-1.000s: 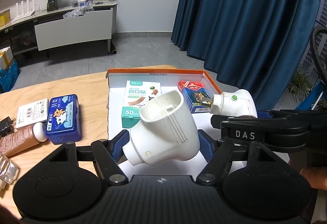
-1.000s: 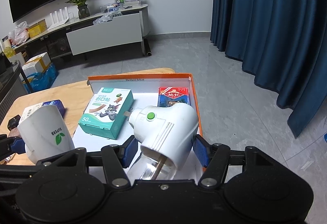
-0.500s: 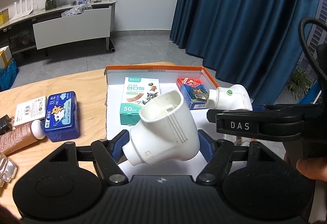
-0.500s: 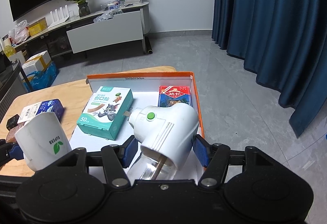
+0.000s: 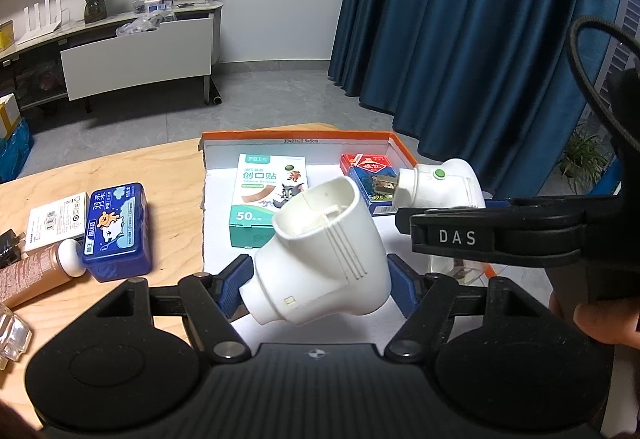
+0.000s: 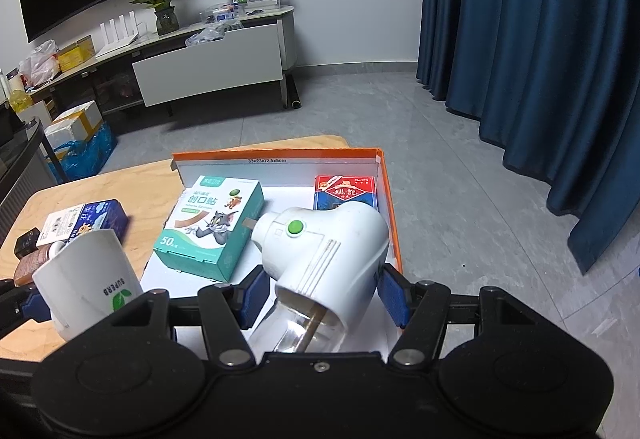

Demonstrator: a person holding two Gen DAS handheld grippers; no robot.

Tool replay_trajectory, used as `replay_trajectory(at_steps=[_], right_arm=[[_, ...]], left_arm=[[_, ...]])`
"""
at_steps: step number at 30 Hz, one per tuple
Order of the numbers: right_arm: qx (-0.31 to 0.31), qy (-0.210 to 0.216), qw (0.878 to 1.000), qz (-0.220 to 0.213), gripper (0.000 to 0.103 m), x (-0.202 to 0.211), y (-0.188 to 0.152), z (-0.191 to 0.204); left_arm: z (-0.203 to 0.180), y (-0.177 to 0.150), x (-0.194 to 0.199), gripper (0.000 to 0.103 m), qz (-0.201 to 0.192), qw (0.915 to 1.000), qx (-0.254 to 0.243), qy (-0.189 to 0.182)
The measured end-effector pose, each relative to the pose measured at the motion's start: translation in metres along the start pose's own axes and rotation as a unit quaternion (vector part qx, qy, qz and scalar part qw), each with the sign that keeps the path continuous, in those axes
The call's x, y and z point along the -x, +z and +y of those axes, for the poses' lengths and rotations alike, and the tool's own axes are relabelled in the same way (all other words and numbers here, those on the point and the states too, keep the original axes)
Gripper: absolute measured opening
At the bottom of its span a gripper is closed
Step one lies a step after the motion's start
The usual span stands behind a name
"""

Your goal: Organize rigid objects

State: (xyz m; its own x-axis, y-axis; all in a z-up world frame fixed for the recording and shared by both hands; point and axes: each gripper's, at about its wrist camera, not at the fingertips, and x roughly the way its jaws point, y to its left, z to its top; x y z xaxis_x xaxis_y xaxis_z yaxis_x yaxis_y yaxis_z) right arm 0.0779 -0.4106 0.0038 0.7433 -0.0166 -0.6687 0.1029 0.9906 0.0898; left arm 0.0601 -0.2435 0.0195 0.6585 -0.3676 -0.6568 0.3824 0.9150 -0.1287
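My left gripper point(image 5: 320, 281) is shut on a white plastic cap point(image 5: 324, 259), open end up, held above the near part of the orange-rimmed box point(image 5: 296, 136). My right gripper point(image 6: 318, 293) is shut on a white plug-in device point(image 6: 324, 259) with a green button and a clear bottle underneath, held over the box's right side; it also shows in the left wrist view point(image 5: 440, 185). The cap shows at the left of the right wrist view point(image 6: 86, 279). Inside the box lie a teal bandage box point(image 5: 268, 195) and a red-blue card pack point(image 5: 366, 175).
On the wooden table point(image 5: 168, 175) left of the box lie a blue tin point(image 5: 116, 227), a white carton point(image 5: 56, 217), a brown tube point(image 5: 36, 273) and a clear item at the edge. Blue curtains hang at the right; a TV console stands behind.
Both grippers have lifted and drawn back a little with their loads; the box and its contents look slightly farther away. Both grips are unchanged.
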Motion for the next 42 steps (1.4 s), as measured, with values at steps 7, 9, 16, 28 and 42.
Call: replay_trajectory(at_steps=[7,9,16,28,42], right_arm=[[0.002,-0.001,1.0,0.002,0.072,-0.001,0.002,0.001],[0.002,-0.001,1.0,0.002,0.072,-0.001,0.002,0.001],[0.008,-0.003,1.0,0.006,0.072,-0.007,0.004,0.002],[0.024,-0.009,1.0,0.008,0.061,-0.017,0.013,0.005],[-0.005,-0.024,0.998,-0.066,0.081,0.033,0.017,-0.012]], left_arm=[[-0.001,0.0,-0.001,0.072,0.002,1.0,-0.001,-0.001],[-0.001,0.0,-0.001,0.072,0.002,1.0,-0.004,-0.002],[-0.004,0.0,-0.003,0.072,0.005,0.9999,-0.008,-0.004],[-0.01,0.0,-0.007,0.072,0.012,0.9997,-0.017,-0.013],[-0.023,-0.001,-0.019,0.089,0.024,0.9981,-0.018,-0.054]])
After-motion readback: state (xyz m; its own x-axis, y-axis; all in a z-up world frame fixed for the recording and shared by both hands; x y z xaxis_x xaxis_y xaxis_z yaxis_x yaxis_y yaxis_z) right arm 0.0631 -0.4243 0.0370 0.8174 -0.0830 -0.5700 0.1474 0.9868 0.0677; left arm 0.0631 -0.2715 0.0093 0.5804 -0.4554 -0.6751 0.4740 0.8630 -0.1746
